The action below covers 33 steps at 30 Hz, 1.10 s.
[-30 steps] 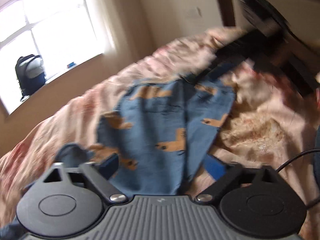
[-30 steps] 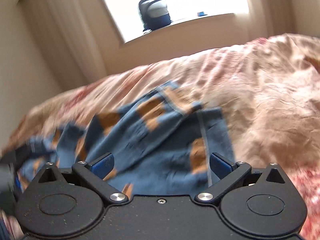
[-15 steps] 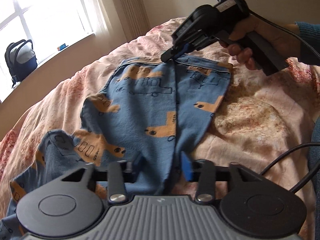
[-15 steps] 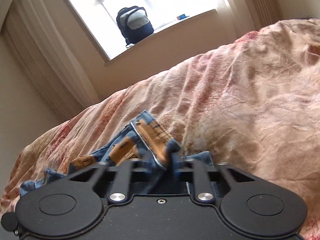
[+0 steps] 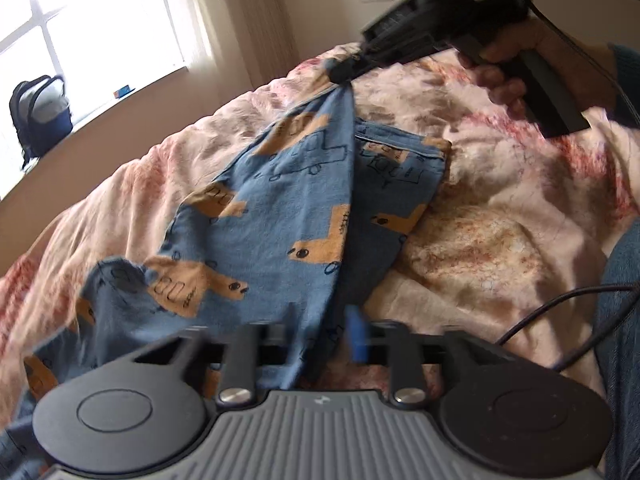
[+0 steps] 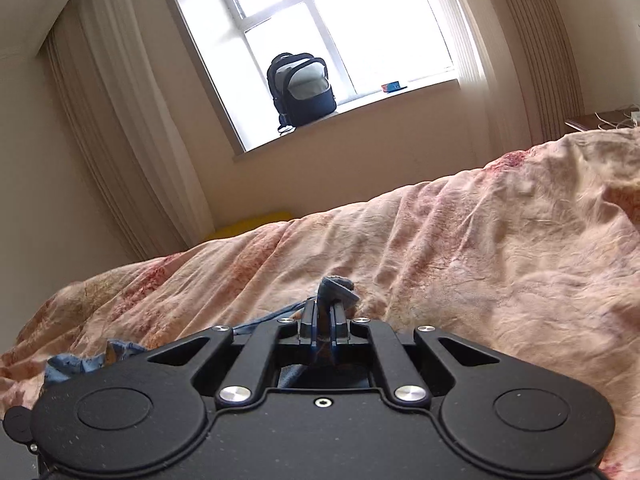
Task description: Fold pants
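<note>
Blue pants (image 5: 280, 220) with tan vehicle prints lie spread on a floral bedcover (image 5: 500, 240). My right gripper (image 5: 346, 70), held by a hand (image 5: 520, 52), is shut on the waistband and lifts it, so the cloth rises in a ridge. In the right wrist view a tuft of the pants (image 6: 336, 288) sticks out past the right gripper (image 6: 324, 320). My left gripper (image 5: 320, 332) is at the near end of that ridge. Its jaws are opening, with a fold of the pants between them and a gap beside the blue pad (image 5: 356, 336).
The bedcover (image 6: 480, 260) runs toward a window sill with a dark backpack (image 6: 302, 88), also in the left wrist view (image 5: 40, 112). A black cable (image 5: 560, 304) trails over the bed at right, next to a person's blue-clad leg (image 5: 624, 320). Curtains flank the window.
Both grippers went from wide apart to closed on the pants. The right one has since raised the waistband off the bed. The left jaws stand wider than half a second ago.
</note>
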{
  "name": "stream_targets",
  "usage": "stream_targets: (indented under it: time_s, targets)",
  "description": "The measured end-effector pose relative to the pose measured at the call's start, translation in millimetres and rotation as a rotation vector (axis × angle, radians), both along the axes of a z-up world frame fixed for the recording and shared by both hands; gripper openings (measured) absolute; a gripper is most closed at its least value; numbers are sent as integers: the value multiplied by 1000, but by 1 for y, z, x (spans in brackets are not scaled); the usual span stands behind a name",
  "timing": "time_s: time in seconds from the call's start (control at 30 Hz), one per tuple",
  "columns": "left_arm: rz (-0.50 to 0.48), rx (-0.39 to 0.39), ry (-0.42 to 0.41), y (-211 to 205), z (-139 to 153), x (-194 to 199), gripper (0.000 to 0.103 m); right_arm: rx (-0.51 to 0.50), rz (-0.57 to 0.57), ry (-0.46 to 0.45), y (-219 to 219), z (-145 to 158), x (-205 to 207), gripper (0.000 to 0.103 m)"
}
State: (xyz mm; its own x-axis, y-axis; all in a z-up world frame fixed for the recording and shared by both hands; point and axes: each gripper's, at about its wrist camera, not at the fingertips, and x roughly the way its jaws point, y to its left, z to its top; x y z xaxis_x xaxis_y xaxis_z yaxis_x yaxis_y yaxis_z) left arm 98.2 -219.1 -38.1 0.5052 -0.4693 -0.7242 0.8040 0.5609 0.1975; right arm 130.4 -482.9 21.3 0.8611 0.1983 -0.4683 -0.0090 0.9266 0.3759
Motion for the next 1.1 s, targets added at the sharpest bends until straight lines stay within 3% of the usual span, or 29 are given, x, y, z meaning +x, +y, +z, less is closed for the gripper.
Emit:
stream_targets:
  time_s: [0.13,0.23,0.3,0.33,0.37,0.43,0.53,0.8,0.93,1.03,1.07,1.1]
  targets:
    - [60,-62,-7,-2,2,3,51,13,-10,0,-3,0,-3,6]
    - [113,-52,-35,-16,-4,6,51,18,-9,-12,-4,4,-6,6]
    - [127,-27,-51,-26,-8,7,39,14,-7,-17,-4,8,-7,5]
    - [135,-10,-63,-30,-9,6,22,10,-6,-18,-4,11,-8,5]
    - [135,8,-83,-32,-9,5,13,6,-4,-21,-4,13,-11,5]
    - [113,14,-125,-30,-5,-1,5,-2,-6,-26,-5,17,-17,5]
    - [57,14,-172,-22,4,-12,1,-1,-28,-33,-8,16,-39,5]
    - [-72,107,-186,-27,-19,-29,1,14,-92,142,-15,-41,-87,5]
    - [-70,112,-160,-28,-24,-23,2,20,-90,163,-15,-53,-89,5]
    - [-55,87,-119,-25,-22,-15,9,-19,-71,152,-10,-51,-84,6]
    - [-48,77,-99,-23,-21,-13,20,-39,-66,150,-9,-50,-83,7]
    - [-38,66,-85,-21,-19,-11,43,-64,-65,153,-7,-49,-81,9]
